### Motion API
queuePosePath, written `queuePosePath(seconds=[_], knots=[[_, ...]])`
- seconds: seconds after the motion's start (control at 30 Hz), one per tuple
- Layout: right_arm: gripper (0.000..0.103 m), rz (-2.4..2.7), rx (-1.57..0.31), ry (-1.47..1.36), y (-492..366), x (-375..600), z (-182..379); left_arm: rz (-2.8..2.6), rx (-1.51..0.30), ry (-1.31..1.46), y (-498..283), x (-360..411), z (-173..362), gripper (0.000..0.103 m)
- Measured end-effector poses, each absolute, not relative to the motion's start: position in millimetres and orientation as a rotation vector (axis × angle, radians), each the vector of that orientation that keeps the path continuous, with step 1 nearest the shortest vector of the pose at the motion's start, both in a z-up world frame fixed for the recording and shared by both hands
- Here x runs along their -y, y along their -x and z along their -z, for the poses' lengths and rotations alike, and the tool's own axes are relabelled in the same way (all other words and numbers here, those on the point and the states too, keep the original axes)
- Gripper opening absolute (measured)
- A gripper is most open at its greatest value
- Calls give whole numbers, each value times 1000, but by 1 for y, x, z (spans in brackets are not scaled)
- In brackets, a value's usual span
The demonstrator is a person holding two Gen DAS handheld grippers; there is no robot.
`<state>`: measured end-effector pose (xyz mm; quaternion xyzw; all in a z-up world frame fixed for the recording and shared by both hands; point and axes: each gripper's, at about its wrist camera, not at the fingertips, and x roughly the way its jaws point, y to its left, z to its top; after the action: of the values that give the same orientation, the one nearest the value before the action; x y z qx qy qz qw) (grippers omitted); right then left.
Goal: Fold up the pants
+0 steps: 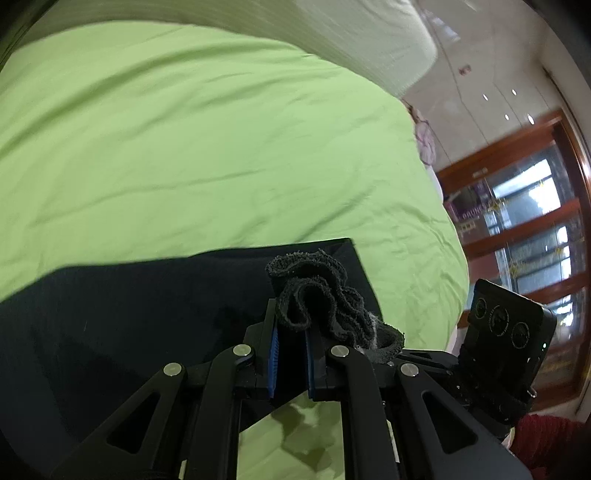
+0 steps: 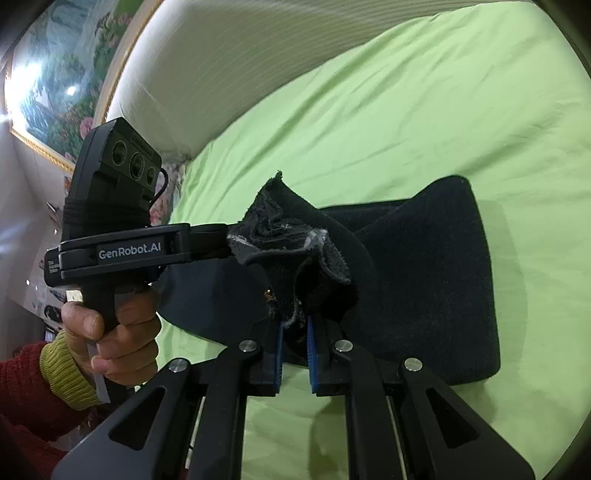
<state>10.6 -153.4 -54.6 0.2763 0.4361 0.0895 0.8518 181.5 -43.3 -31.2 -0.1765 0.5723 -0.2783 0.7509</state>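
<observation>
Dark navy pants [image 1: 147, 302] lie on a green bed sheet [image 1: 184, 147]. In the left wrist view my left gripper [image 1: 291, 328] is shut on a bunched, ribbed edge of the pants [image 1: 314, 291], which bulges up above the blue pads. In the right wrist view my right gripper [image 2: 294, 328] is shut on another bunch of the same edge [image 2: 291, 251]. The rest of the pants [image 2: 436, 280] lies doubled over on the sheet beyond. The left gripper [image 2: 231, 236] comes in from the left with its tip in the same bunch, close to the right one.
A white padded headboard [image 1: 332, 33] [image 2: 221, 74] runs along the far side of the bed. The bed's edge drops off at the right of the left wrist view, toward wood-framed glass doors [image 1: 535, 221]. A hand [image 2: 118, 332] in a red sleeve holds the left gripper's handle.
</observation>
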Motion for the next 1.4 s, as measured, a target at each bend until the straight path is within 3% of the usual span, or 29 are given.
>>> queuePosePath(seconds=[0.3,0.43,0.53,0.9,1.13,1.4], knots=[[19,-210,-1005,-554,-46,137,59,510,-1290,437,-173,21,50,7],[38,-235,-1057,-552,-55,127,70,459,-1292,484,-168,4,56,9],[43,-252,-1082,-529,-60,117,73,418,-1272,528,-160,-11,53,10],[44,-347,-1068,-472,-79,88,57,295,-1213,721,-121,-69,45,15],[44,-392,-1074,-437,-96,70,52,167,-1160,791,-90,-111,37,29],[44,-460,-1087,-362,-122,43,44,-8,-1115,885,-51,-154,38,37]])
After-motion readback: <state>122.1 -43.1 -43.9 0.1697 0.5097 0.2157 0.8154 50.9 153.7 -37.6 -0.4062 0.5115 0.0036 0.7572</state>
